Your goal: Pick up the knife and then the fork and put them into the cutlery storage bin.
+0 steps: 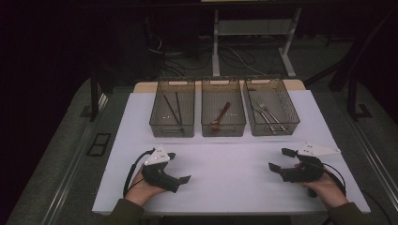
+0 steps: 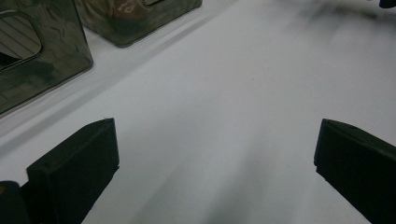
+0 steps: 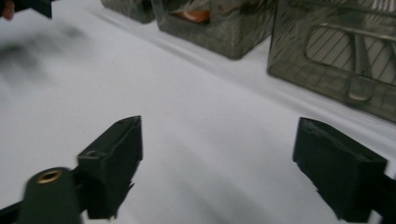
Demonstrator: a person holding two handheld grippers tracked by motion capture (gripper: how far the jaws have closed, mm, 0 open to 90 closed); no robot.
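**Cutlery in three bins, both grippers empty**

Left gripper, at 7 o'clock: jaws wide apart, nothing between them. Left bin, at 11 o'clock: chopsticks, thin, stiff, light; likely to roll, best pinched mid-length. Middle bin, at 12: a wooden spoon, light, stiff; grip the handle. Right bin, at 1: metal forks, slick, heavier; take them by the stems. Bin walls hinder low approaches. Right gripper, at 5: jaws spread, empty.
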